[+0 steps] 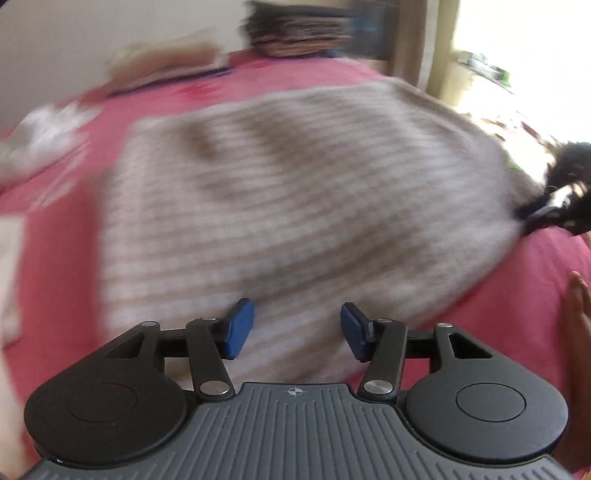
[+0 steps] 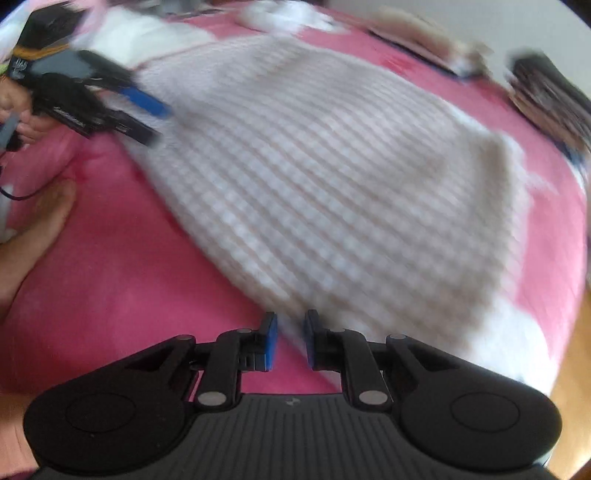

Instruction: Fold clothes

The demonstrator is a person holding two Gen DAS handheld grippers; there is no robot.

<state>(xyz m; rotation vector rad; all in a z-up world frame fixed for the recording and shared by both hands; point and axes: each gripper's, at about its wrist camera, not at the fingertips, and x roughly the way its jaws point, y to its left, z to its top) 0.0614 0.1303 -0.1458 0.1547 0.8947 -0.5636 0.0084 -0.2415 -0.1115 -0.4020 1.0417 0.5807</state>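
A beige-and-white checked garment (image 1: 295,184) (image 2: 332,166) lies spread across a pink bed (image 1: 517,295) (image 2: 129,295); both views are motion-blurred. My left gripper (image 1: 297,328) hovers over the garment's near edge, open, with nothing between its blue pads. In the right wrist view it appears at the garment's far left side (image 2: 155,122), gripped by a hand (image 2: 22,110). My right gripper (image 2: 290,339) has its pads close together, and the garment's near corner runs into the narrow gap. In the left wrist view the cloth tapers into that gripper (image 1: 532,218).
A dark stack of folded clothes (image 1: 303,29) (image 2: 546,92) sits at the bed's far end. White cloth (image 1: 44,136) (image 2: 280,14) lies beyond the garment. A person's bare foot (image 2: 48,221) (image 1: 576,314) rests on the bed. Wooden floor (image 2: 576,369) shows past the bed's edge.
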